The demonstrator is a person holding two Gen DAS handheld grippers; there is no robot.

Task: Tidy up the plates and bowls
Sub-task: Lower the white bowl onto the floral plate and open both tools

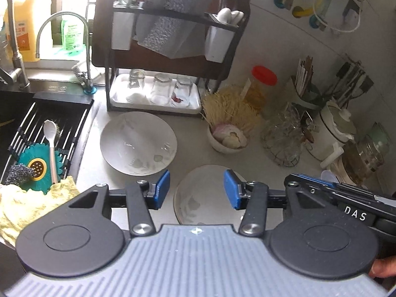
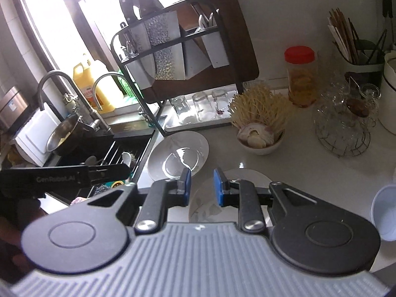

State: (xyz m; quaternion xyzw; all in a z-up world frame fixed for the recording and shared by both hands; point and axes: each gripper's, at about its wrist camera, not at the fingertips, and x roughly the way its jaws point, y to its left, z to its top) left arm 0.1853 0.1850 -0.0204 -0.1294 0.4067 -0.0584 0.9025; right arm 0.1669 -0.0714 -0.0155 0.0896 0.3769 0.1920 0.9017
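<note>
Home kitchen: sink point(image 1: 14, 113), faucet point(image 1: 61, 32), dish rack point(image 1: 168, 49), countertop point(image 1: 188, 133).

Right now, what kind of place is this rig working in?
A home kitchen counter, most likely: a sink with a faucet, a dish rack holding upturned glasses, and plates on the countertop.
</note>
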